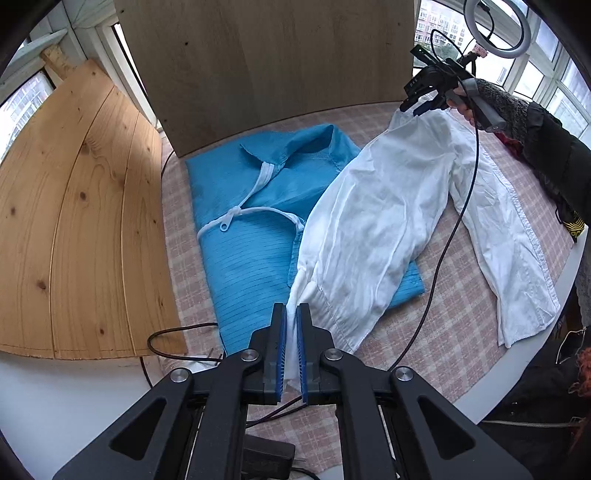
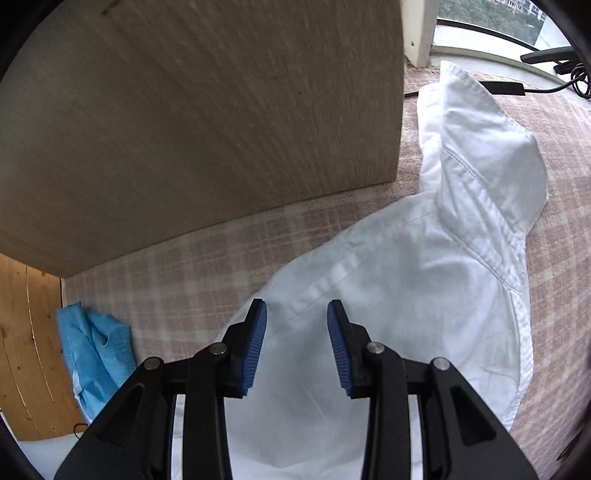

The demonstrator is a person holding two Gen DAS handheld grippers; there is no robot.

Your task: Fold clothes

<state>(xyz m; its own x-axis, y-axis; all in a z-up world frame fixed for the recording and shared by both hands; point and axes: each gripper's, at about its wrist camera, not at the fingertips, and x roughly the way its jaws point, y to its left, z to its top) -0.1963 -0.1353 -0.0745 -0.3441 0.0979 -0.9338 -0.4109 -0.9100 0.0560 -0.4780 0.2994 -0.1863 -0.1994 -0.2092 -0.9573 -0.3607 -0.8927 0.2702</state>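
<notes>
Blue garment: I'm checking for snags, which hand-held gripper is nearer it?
Left. The left hand-held gripper hangs at the blue garment's near edge; the right hand-held gripper is beyond its collar.

A pink checked tablecloth [image 1: 436,332] covers the table. A brown board [image 1: 266,66] stands upright behind it. A ring light [image 1: 496,27] sits by the windows.

The left wrist view looks steeply down along its fingers [image 1: 282,332] at the table [image 1: 424,350], from fairly high, taking in most of it. The right wrist view sits much nearer, fingers [image 2: 255,332] just above the white shirt [image 2: 406,277]. Both share the shirt, the blue garment [image 1: 251,221] and the board [image 1: 266,66].
</notes>
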